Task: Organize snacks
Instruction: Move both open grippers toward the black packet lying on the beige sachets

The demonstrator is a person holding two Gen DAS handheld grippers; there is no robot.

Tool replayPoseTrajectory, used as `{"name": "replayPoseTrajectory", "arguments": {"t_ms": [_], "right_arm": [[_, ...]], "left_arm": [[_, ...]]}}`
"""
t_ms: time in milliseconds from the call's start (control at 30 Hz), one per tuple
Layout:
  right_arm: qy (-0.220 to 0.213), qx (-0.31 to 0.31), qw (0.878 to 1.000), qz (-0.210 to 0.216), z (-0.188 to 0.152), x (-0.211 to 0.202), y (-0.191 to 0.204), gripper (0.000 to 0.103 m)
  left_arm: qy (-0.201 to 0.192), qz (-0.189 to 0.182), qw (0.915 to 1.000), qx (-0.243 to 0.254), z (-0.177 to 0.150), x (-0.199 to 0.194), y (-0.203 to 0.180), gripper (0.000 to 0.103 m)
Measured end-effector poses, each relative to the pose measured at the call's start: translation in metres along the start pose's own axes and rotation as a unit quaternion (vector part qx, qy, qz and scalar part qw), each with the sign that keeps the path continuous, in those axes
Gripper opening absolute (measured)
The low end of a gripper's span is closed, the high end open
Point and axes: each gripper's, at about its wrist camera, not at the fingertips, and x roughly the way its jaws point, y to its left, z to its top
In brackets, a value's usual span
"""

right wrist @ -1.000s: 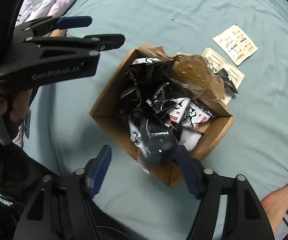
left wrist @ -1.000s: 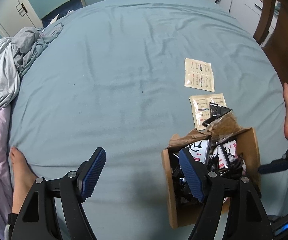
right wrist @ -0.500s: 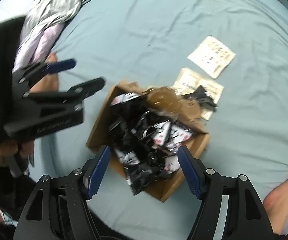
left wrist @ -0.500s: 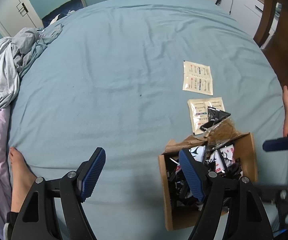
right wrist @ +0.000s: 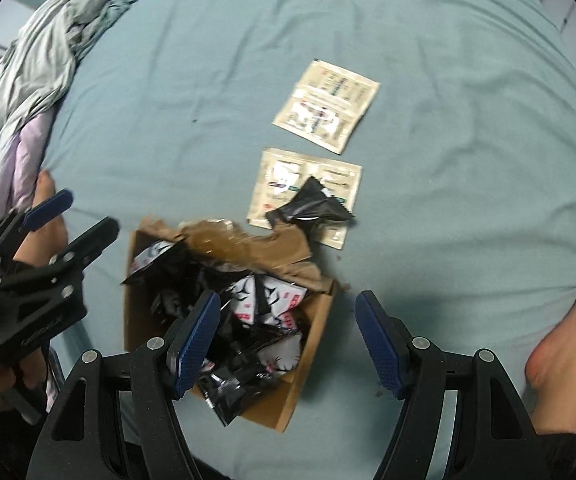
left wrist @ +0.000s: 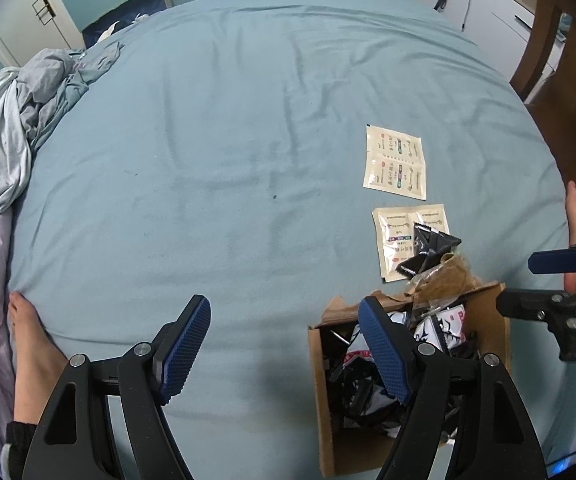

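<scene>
Sorting looks barely begun: most snacks sit heaped in the torn cardboard box [right wrist: 143,320] on the near part of the bed [left wrist: 227,140]. Two cream packets [right wrist: 326,104] and one black packet [right wrist: 312,206] lie just beyond it. Left gripper [left wrist: 283,352] and right gripper [right wrist: 288,336] hover spread and empty. Next, one likely dips in for a crinkly black-and-white pack.

Bed sheet [left wrist: 215,152] plain teal-blue, faint darker smudges. Cardboard box [right wrist: 288,408] brown, torn flap same brown. Packets in the box [right wrist: 255,320] — glossy black, some white with black antler-like marks and red labels. Two flat sachet sheets [left wrist: 395,162] cream with small red and green print. One black packet [right wrist: 308,206] on the nearer sheet. Gripper pads [left wrist: 183,350] ribbed dark blue, frames black. Crumpled bedding [left wrist: 11,116] grey-blue — lilac beneath.
</scene>
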Motion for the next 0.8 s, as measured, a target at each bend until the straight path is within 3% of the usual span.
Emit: {"name": "replayPoseTrajectory", "arguments": {"t_ms": [800], "right_arm": [[0.036,0.066,0.997,-0.003,0.027,0.045,-0.042,0.069]], "left_arm": [[0.022,-0.005,0.9996,-0.018,0.026,0.031,-0.001,0.077]]}}
